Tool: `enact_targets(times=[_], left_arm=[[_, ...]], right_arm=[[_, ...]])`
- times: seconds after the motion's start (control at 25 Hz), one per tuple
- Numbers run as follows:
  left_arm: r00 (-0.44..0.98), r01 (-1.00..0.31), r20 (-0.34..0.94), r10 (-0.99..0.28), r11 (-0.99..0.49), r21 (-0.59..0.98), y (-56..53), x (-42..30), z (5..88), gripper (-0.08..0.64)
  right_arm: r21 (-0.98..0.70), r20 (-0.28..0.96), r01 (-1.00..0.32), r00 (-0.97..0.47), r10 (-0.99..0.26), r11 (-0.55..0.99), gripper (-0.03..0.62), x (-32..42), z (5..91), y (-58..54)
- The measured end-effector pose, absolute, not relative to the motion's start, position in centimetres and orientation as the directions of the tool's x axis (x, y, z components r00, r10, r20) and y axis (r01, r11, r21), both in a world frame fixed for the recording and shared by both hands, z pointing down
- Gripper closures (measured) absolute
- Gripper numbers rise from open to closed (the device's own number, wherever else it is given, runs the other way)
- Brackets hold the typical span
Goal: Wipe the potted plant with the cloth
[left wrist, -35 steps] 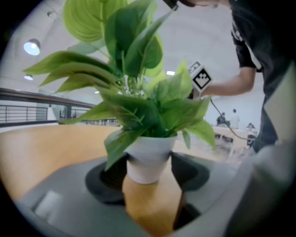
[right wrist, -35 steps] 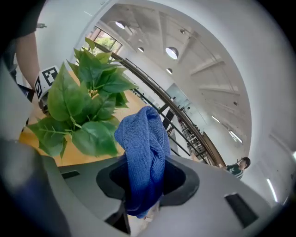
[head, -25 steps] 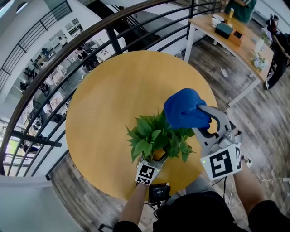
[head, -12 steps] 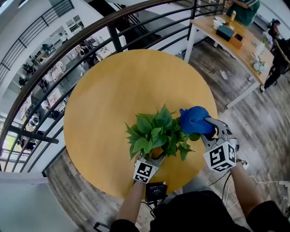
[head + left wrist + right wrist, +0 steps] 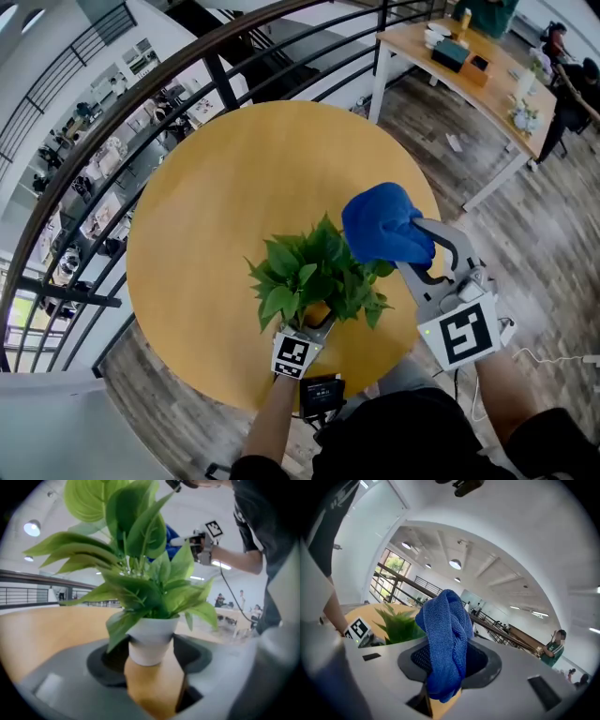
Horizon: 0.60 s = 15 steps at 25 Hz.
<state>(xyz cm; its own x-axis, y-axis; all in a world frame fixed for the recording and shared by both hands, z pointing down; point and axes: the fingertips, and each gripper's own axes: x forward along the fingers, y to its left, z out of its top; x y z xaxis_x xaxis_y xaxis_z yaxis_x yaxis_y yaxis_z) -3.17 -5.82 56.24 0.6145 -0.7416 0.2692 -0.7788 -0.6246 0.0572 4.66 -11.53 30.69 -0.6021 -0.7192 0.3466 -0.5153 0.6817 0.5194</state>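
A leafy green plant (image 5: 309, 274) in a white pot (image 5: 152, 641) stands near the front edge of the round wooden table (image 5: 234, 178). My left gripper (image 5: 317, 324) reaches in from the front. Its jaws sit on either side of the pot and press on it in the left gripper view (image 5: 150, 654). My right gripper (image 5: 414, 242) is shut on a bunched blue cloth (image 5: 381, 223), which hangs just over the plant's right-hand leaves. In the right gripper view the cloth (image 5: 443, 634) stands up between the jaws and hides them, with the plant (image 5: 401, 625) to the left beyond it.
A black curved railing (image 5: 141, 103) runs round the table's far side, with a drop to a lower floor behind it. A long wooden desk (image 5: 469, 75) with small items and seated people stands at the upper right. Grey plank floor lies to the right.
Half a second ago the right gripper and cloth were low beside the plant's right side. Now they are raised over its right leaves, as one second ago. The left gripper kept still.
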Motion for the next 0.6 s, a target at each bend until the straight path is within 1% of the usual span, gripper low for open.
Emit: enact_targets(times=[0.08,0.16,0.24,0.32,0.4,0.48,0.6], left_arm=[[0.615,-0.778,0.27,-0.74,-0.625,0.058,-5.8,-3.1,56.3,0.27],[0.615,-0.778,0.272,-0.74,-0.625,0.058,-5.8,-3.1,56.2,0.27],[0.616,-0.777,0.272,-0.739,-0.627,0.058,-5.6,-3.0,56.2,0.272],[0.618,-0.776,0.271,-0.738,-0.628,0.059,-5.6,-2.9,56.2,0.272],[0.618,-0.776,0.272,-0.738,-0.628,0.058,-5.6,-3.0,56.2,0.273],[0.618,-0.775,0.272,-0.737,-0.629,0.058,-5.6,-3.1,56.2,0.273],[0.619,-0.775,0.273,-0.736,-0.629,0.06,-5.7,-3.2,56.3,0.274]], right_arm=[[0.497,0.364,-0.478,-0.643,-0.674,0.724,0.456,2.2,30.6,-10.0],[0.509,0.401,-0.408,-0.666,-0.628,0.758,0.456,-0.1,32.1,-8.6],[0.545,0.468,-0.312,-0.657,-0.591,0.778,0.456,-1.5,34.7,-7.2],[0.546,0.538,-0.247,-0.629,-0.561,0.801,0.456,-1.6,37.3,-6.3],[0.522,0.593,-0.227,-0.596,-0.542,0.822,0.456,-0.8,39.4,-6.1],[0.519,0.627,-0.229,-0.553,-0.549,0.824,0.456,0.6,41.0,-6.4],[0.516,0.62,-0.297,-0.518,-0.59,0.803,0.456,3.4,41.3,-7.5]])
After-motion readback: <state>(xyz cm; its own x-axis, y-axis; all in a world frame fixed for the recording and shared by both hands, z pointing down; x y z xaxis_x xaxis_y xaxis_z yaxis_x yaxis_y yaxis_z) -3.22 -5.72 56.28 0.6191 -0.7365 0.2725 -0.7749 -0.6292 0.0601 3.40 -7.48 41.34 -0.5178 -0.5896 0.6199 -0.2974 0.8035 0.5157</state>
